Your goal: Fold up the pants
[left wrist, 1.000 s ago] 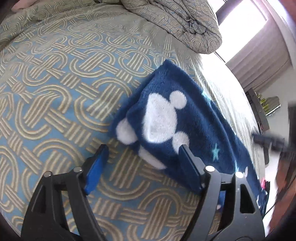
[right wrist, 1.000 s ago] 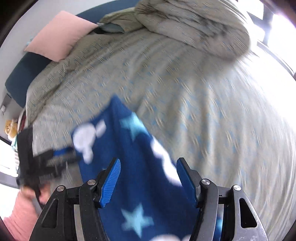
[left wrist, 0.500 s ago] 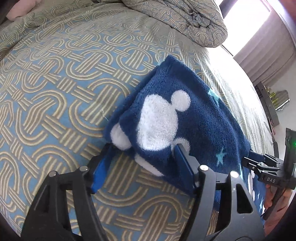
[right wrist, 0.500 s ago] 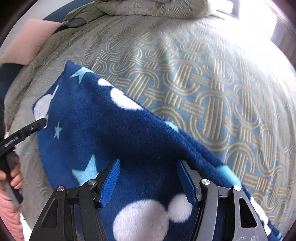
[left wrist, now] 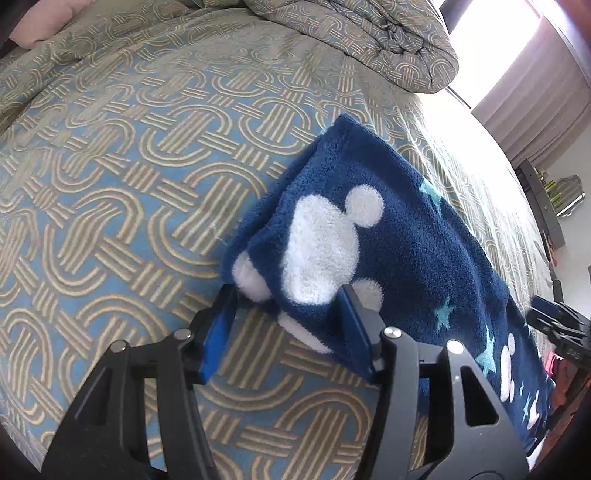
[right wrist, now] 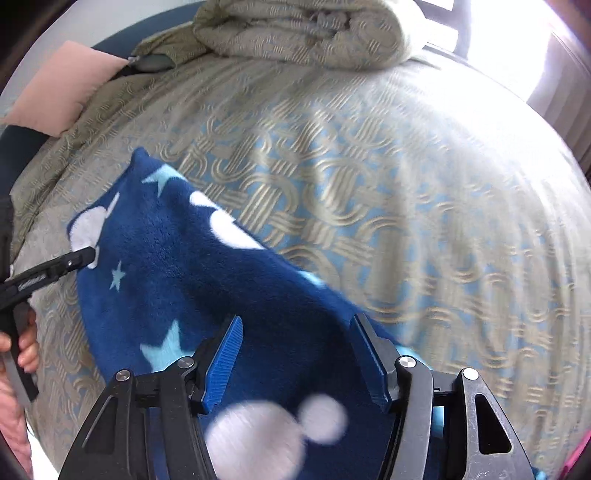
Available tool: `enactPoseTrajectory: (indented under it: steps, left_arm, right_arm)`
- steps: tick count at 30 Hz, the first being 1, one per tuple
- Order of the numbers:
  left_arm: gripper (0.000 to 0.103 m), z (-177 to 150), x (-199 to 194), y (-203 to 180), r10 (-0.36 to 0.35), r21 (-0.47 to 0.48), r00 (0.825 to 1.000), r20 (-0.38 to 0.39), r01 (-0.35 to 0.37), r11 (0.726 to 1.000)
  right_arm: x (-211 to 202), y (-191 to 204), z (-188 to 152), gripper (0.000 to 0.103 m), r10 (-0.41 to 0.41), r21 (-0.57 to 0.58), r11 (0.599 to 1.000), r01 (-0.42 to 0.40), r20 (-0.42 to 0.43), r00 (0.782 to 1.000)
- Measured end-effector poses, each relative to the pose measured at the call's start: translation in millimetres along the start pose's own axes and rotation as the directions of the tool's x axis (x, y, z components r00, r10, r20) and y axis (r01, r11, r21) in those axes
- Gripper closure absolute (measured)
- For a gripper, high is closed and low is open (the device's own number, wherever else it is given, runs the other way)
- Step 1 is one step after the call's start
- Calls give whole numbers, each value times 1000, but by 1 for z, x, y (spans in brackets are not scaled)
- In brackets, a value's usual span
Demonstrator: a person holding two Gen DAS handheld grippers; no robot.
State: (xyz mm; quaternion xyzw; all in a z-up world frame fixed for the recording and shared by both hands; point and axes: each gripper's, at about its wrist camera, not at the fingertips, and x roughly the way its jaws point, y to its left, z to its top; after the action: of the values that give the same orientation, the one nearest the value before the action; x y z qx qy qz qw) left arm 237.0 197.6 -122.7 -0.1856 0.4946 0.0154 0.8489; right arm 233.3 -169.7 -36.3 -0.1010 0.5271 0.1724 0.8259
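Dark blue fleece pants (left wrist: 406,240) with white mouse heads and pale stars lie in a long strip on the patterned bed cover (left wrist: 110,184). My left gripper (left wrist: 288,295) points down at their near end. Its jaws are closing, and the bunched corner sits between the blue pads without being clearly squeezed. In the right wrist view the pants (right wrist: 177,266) run from upper left to the bottom. My right gripper (right wrist: 297,321) hovers over their other end, its jaws closing slightly with fabric beneath and between the pads, apart from them. The left gripper (right wrist: 74,260) shows at the pants' far corner.
A folded duvet (right wrist: 303,33) lies at the head of the bed, with a pink pillow (right wrist: 62,99) to its left. A bright window and curtain (left wrist: 535,74) lie beyond the bed's right side. A person's hand (right wrist: 26,347) holds the left gripper's handle.
The left gripper has come down onto the pants' corner and its jaws have narrowed around it. The right gripper has shifted along the pants; the view is sharper than a second ago.
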Motion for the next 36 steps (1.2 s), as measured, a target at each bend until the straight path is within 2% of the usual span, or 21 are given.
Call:
enactPoseTrajectory:
  steps: [2,6,9,14,15,16,17,20,22,23,26,27,28,29,30,31,32,34,36]
  left_arm:
    - [45,-1,-6,0,31,8,999,13,-31,999]
    - [45,-5,-24,-6,63,34,997,54,-65,997]
    - [45,-12,-41,-25,33,89,996,84,-40,995]
    - [45,-24,-45,-70,-25,202,998,59,13,979]
    - [45,-27,-42,-84,-39,228,998,48,27,973]
    - [45,-28,-40,-93,-43,246,998,41,32,969]
    - [45,-29,-37,-109,-47,280,998,31,36,959]
    - [45,-26,-27,-152,-83,383,996,-5,79,920]
    - [45,-21,-14,-182,-75,442,997,-36,83,893]
    - [45,-18,-9,-195,-65,466,997,-43,78,881]
    - [43,-9,7,-227,-42,547,997,-62,69,834]
    - [38,-6,13,-235,-32,568,997,-73,68,820]
    - [35,-4,16,-240,-17,581,997,-81,61,811]
    - [31,-2,21,-245,-6,589,996,-93,60,806]
    - [31,1,28,-248,1,592,992,-124,74,803]
    - [31,-1,31,-248,3,592,989,-148,86,801]
    - [31,-3,36,-250,8,593,984,-180,102,798]
    - [31,-8,47,-255,25,611,980,-195,102,785]
    - [29,-13,61,-260,72,638,983,-168,53,768]
  right_arm:
    - [-16,-20,-10,41,-24,-5,1000,24,-9,1000]
    - [-42,-61,-46,41,-135,-28,991,134,-56,989]
    - [-49,-88,-77,41,-174,-38,985,171,-118,978]
    - [-43,-114,-111,42,-216,-11,976,217,-164,963]
    - [-37,-120,-114,48,-217,17,975,222,-151,964]
    - [-34,-124,-114,81,-197,43,978,205,-144,970]
    - [-28,-126,-112,95,-156,84,982,170,-145,977]
    - [-29,-131,-103,101,-186,131,972,195,-83,979]
    - [-30,-140,-94,102,-212,168,961,221,-68,975]
    - [-33,-148,-92,102,-198,201,958,207,-63,978]
    - [-53,-163,-93,97,-57,259,964,63,-28,998]
    - [-60,-165,-97,93,-25,247,968,32,-31,999]
    - [-67,-165,-102,82,-11,224,974,19,-33,999]
    - [-75,-164,-106,67,-23,195,980,29,-32,999]
    - [-85,-165,-115,58,-62,148,987,66,-30,998]
    - [-89,-165,-122,38,-94,123,988,97,-33,995]
    - [-94,-168,-132,30,-131,104,986,134,-35,991]
    - [-100,-174,-145,30,-158,100,982,163,-56,986]
    - [-93,-187,-164,30,-200,111,971,212,-103,974]
